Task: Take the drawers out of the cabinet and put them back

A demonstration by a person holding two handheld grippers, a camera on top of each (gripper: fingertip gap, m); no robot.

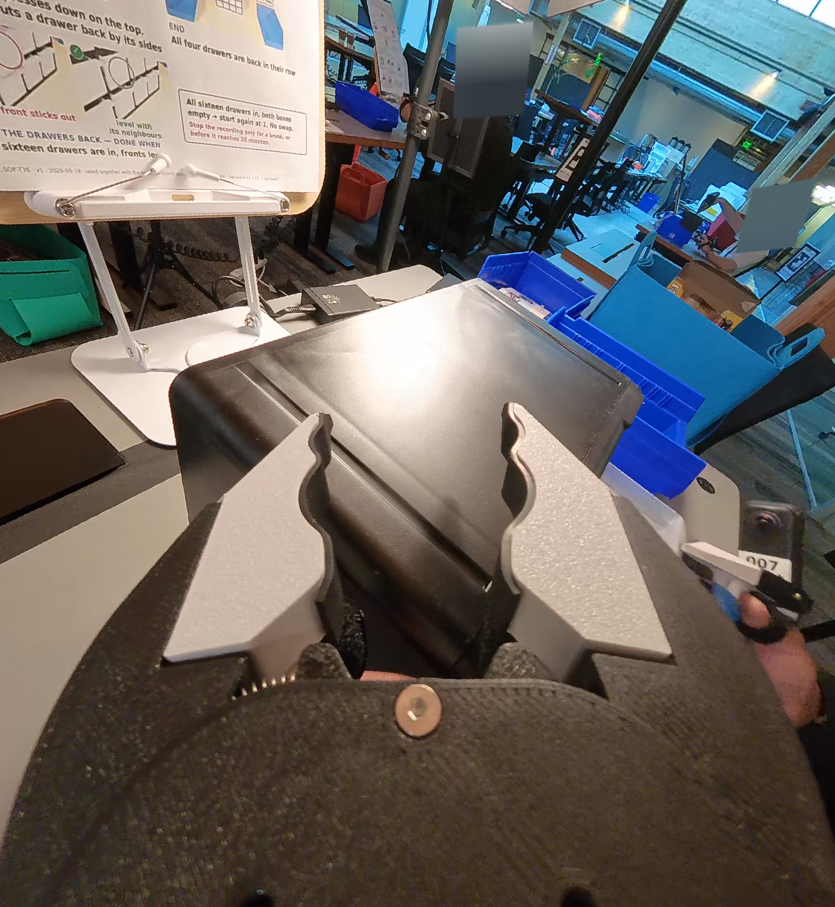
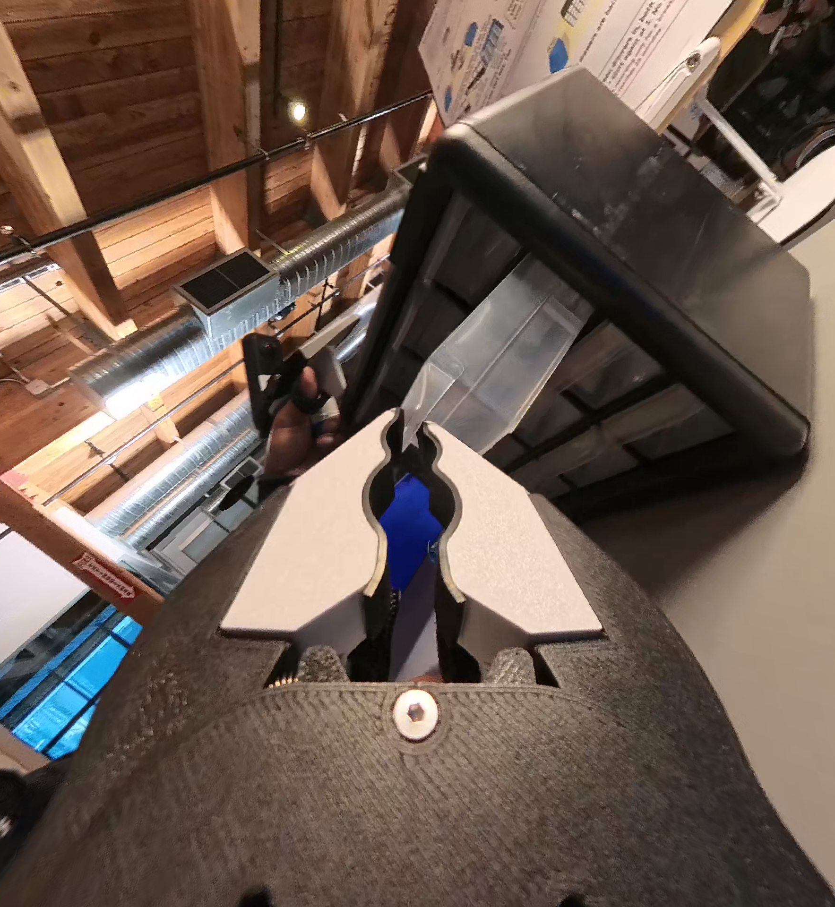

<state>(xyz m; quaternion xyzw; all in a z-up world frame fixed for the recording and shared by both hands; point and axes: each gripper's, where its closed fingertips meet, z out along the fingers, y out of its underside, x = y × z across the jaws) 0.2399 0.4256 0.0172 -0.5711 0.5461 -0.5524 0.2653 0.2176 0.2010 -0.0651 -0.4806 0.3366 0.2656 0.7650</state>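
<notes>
A pale grey, smooth worktop (image 1: 37, 613) carries everything here. A black plastic cabinet (image 1: 405, 392) with small clear drawers stands on it. Just beside the cabinet rests the flat white metal base (image 1: 125, 392) of a document stand holding a printed sheet. Behind the cabinet lies a small black box-shaped adapter (image 1: 339, 300) with a cable. A dark mat (image 1: 52, 505) runs along the worktop's left part, and a flat dark brown slab (image 1: 32, 461) rests on it. Blue plastic bins (image 1: 651, 427) sit close against the cabinet's far side.
</notes>
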